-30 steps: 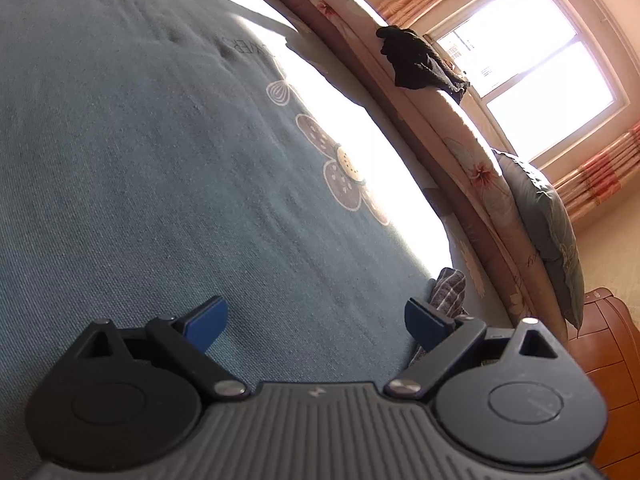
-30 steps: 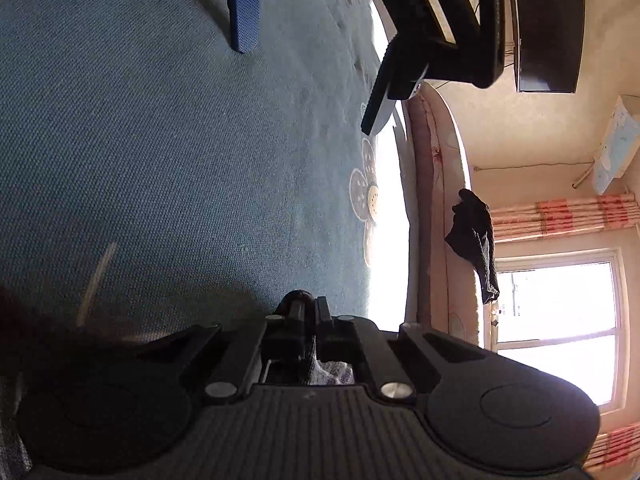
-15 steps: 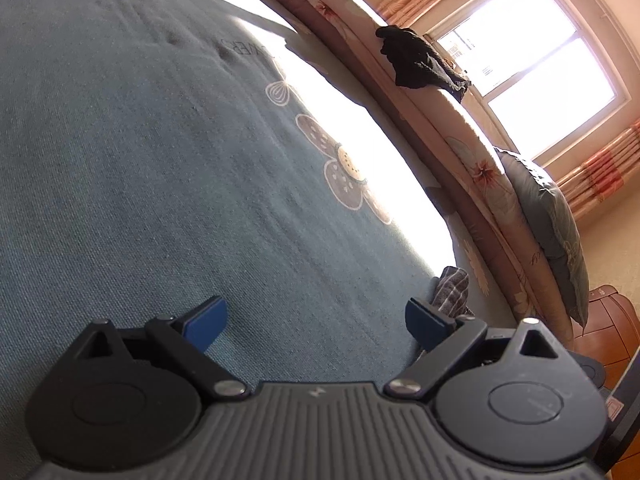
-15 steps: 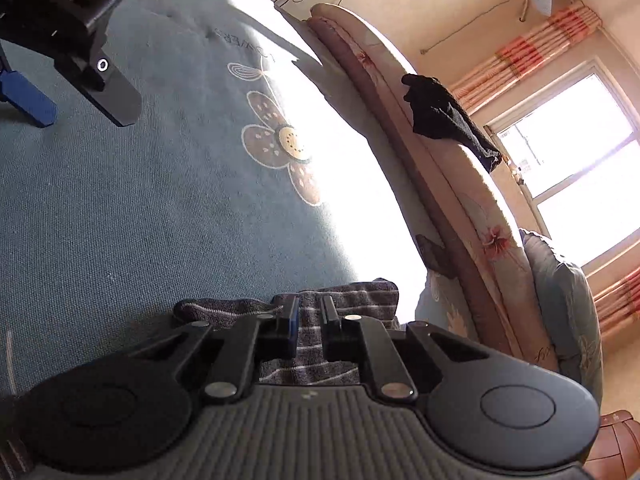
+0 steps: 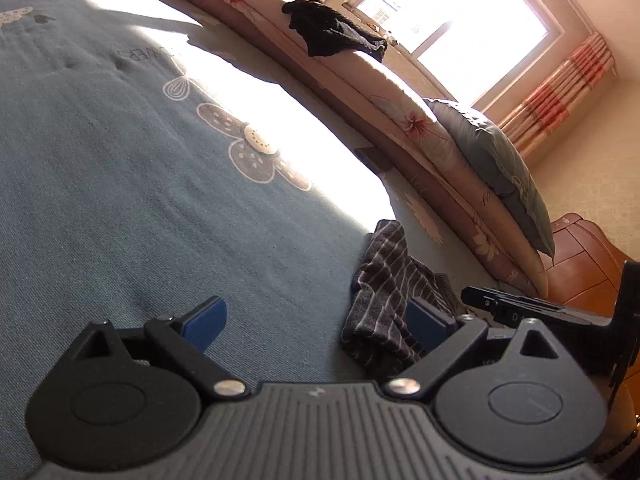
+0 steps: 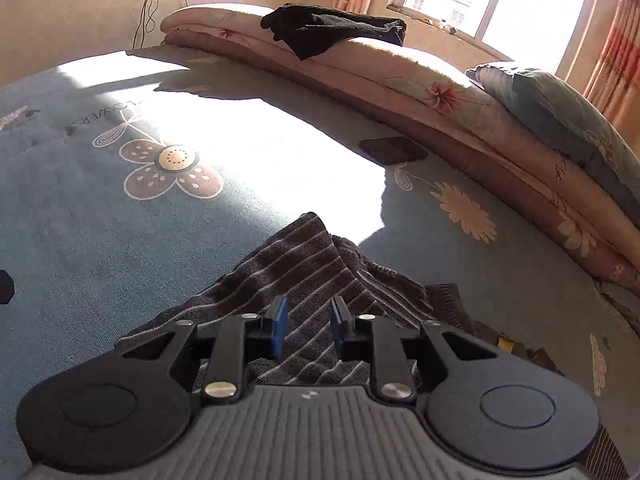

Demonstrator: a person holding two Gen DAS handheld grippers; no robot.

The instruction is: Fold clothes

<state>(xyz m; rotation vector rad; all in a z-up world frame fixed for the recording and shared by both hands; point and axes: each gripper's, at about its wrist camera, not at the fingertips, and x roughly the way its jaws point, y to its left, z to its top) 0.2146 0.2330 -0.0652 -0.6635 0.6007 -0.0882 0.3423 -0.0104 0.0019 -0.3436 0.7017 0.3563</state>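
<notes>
Your right gripper [image 6: 308, 326] hangs over the striped garment [image 6: 316, 276], its jaws opening with a gap between the blue pads and the cloth lying below them, not pinched. That garment lies rumpled on the blue flowered bedspread [image 6: 80, 240], near the rolled quilt [image 6: 460, 92] with a black garment [image 6: 332, 28] draped on it. Your left gripper [image 5: 316, 320] is spread wide and empty over the bedspread, the striped garment just by its right finger.
</notes>
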